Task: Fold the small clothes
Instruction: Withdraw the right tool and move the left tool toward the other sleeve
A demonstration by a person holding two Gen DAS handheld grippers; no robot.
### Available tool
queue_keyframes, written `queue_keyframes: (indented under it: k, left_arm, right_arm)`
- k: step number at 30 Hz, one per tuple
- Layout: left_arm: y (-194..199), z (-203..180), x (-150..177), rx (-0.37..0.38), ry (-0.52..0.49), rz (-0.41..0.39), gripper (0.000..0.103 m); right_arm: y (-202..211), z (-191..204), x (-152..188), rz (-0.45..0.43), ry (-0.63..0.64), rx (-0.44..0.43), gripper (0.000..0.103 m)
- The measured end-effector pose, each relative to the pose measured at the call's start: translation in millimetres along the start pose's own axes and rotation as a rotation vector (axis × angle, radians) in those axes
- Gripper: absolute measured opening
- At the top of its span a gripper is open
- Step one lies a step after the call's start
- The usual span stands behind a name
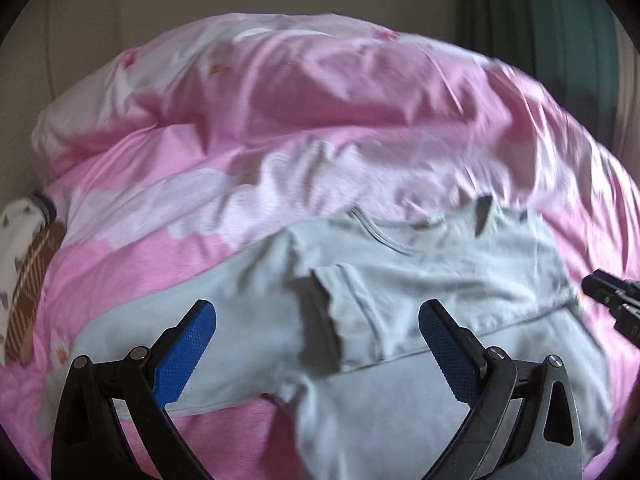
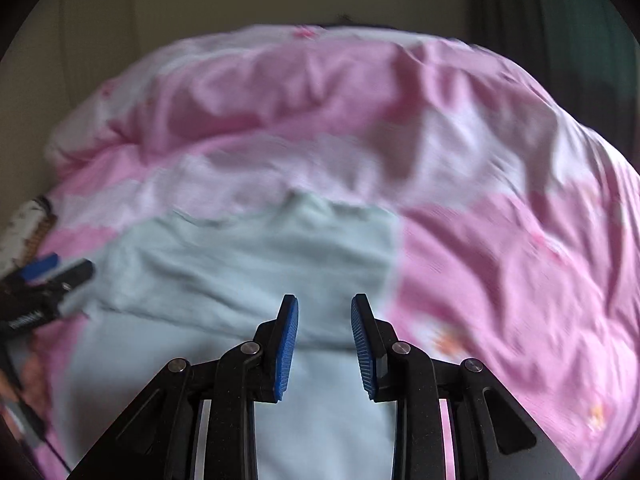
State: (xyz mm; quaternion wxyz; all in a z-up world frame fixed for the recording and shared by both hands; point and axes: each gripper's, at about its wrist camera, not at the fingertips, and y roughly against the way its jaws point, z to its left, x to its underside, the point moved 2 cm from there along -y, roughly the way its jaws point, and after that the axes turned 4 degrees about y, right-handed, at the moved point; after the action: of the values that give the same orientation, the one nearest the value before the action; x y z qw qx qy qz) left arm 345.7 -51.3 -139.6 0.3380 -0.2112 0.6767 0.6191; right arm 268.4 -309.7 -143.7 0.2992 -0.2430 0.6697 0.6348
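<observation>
The left tool is spread wide and empty, and the folded sleeve cuff of the pale blue garment lies directly ahead between its pads. The right tool is parted only a little and pinches nothing, above the garment's right part. The garment lies across the pink bed cover, long axis running left to right, so I judge the left tool is nearer to the cuff.
</observation>
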Motion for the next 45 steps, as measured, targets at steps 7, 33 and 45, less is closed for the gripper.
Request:
queue_keyframes:
  k: [7, 33, 45]
  left_arm:
    - [-28, -1, 11, -0.075, -0.022, 0.088, 0.103]
    - [-10, 22, 12, -0.094, -0.020, 0.081, 0.103]
    - [56, 73, 39, -0.120, 0.053, 0.095, 0.103]
  right_arm:
    - [-23, -12, 19, 0.075, 0.035, 0.009, 0.029]
    - [13, -17, 35, 0.057, -0.076, 0.006, 0.032]
    - [69, 53, 21, -0.036, -0.012, -0.147, 0.032]
